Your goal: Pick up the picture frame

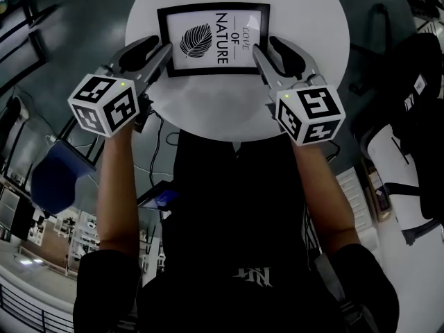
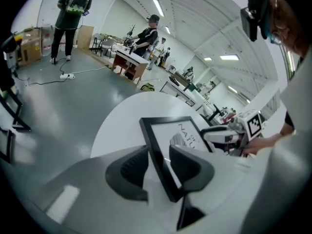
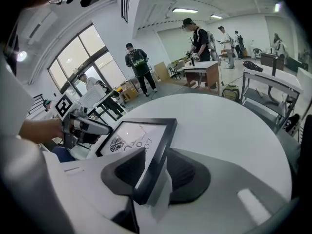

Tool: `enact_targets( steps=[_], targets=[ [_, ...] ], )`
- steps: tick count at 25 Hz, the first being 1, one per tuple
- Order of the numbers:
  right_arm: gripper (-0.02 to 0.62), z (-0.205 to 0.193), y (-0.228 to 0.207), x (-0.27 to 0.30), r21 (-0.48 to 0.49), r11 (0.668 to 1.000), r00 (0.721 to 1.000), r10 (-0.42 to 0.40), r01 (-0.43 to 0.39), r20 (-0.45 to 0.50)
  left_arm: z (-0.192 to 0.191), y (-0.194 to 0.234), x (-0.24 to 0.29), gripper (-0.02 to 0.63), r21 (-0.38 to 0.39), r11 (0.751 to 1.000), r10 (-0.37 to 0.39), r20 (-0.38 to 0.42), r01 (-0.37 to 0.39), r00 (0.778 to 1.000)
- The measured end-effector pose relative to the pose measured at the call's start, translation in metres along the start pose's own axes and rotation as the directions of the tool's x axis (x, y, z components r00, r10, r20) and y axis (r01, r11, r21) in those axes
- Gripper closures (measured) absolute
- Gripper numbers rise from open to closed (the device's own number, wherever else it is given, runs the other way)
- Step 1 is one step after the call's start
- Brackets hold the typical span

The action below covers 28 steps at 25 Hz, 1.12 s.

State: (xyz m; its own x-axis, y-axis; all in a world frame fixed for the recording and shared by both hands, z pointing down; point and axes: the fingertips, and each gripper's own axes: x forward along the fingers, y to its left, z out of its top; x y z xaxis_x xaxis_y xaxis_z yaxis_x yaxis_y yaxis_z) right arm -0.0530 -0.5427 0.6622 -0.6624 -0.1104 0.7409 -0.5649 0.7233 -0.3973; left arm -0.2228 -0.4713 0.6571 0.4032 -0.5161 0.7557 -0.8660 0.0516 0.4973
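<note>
The black picture frame (image 1: 214,40), with a leaf and "LOVE OF NATURE" on white, lies on the round white table (image 1: 208,109). My left gripper (image 1: 165,51) is at its left border and my right gripper (image 1: 259,51) at its right border. In the left gripper view the border (image 2: 157,152) runs between the two dark pads, with a pale sliver showing on the outer side; the left gripper (image 2: 158,168) reads as open around it. The right gripper view shows the frame (image 3: 146,138) the same way inside the right gripper (image 3: 153,173). Each view shows the other gripper across the frame.
A blue seat (image 1: 54,175) stands below left of the table, and black bags and gear (image 1: 409,82) are on the right. Cables lie on the grey floor. People (image 2: 71,13) and desks (image 2: 130,61) stand well back in the room.
</note>
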Motion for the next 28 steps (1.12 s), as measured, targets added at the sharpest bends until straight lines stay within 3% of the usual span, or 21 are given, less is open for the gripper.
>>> enact_targets(
  steps=[6,17,28],
  targets=[
    [0.466,-0.0018,-0.0042,0.0062,-0.005,1.000,0.999,-0.028,0.028,-0.023,-0.0070,0.0061,0.0042,0.488,-0.034,0.999,0.017,-0.030,-0.018,0.999],
    [0.485,-0.0004,-0.0034,0.0091,-0.028,0.996,0.996,-0.081,0.080,-0.032,-0.0070,0.0036,0.0081,0.508,-0.022,0.998,0.052,-0.066,-0.054,0.996],
    [0.503,-0.0006,-0.0045,0.0088,0.027,0.994,0.994,-0.109,0.109,0.007,-0.0081,0.0048,0.0082,0.515,-0.063,0.997,0.040,-0.049,-0.043,0.998]
  ],
)
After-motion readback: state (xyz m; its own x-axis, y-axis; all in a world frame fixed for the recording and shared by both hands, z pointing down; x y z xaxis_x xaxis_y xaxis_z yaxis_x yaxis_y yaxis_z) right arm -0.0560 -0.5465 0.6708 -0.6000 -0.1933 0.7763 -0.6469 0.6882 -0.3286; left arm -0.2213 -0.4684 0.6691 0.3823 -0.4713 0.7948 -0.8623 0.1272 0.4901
